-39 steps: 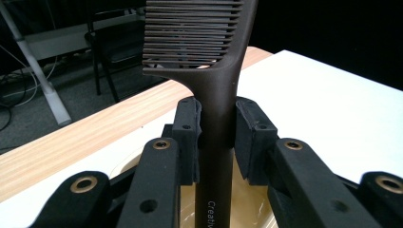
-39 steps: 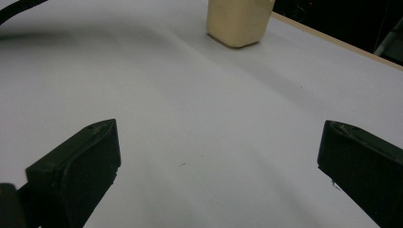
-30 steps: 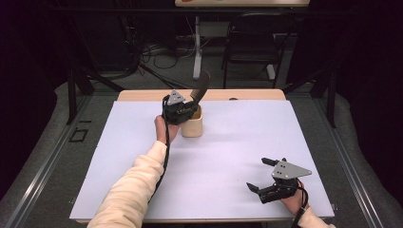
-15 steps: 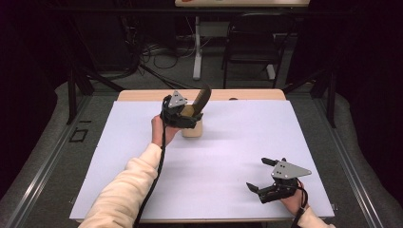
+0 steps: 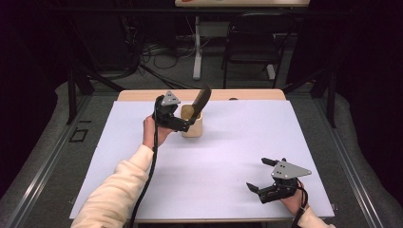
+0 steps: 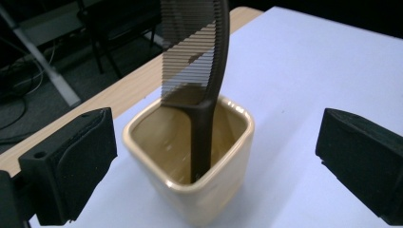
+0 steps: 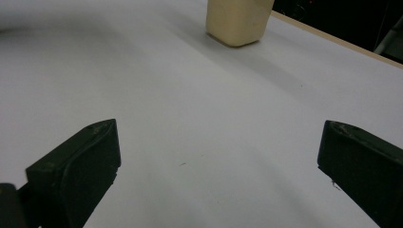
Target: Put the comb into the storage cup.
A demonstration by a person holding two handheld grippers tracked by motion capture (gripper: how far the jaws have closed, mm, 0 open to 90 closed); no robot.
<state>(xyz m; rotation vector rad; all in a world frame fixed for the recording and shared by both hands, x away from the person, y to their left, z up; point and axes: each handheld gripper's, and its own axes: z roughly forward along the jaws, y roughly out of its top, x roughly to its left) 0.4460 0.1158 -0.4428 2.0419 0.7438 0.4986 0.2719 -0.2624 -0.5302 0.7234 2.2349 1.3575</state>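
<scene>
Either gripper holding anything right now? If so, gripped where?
Nothing held. The left gripper is open, jaws either side of the cup; the comb stands in the cup, free of them. The right gripper is open over the bare table.

A white sheet [image 5: 214,156] lies under the fingers of the left gripper [image 5: 184,124] and right gripper [image 5: 255,173]. Beyond the left fingers: wooden table edge [image 5: 247,95], black chair [image 5: 252,47], white post [image 5: 197,52], cables [image 5: 157,50].

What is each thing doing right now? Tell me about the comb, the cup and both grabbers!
Comb: standing handle-down in the cup, leaning on its rim, not gripped.
Cup: upright on the table, holding the comb.
Left gripper: open, beside the cup.
Right gripper: open, holding nothing, low over the table.
</scene>
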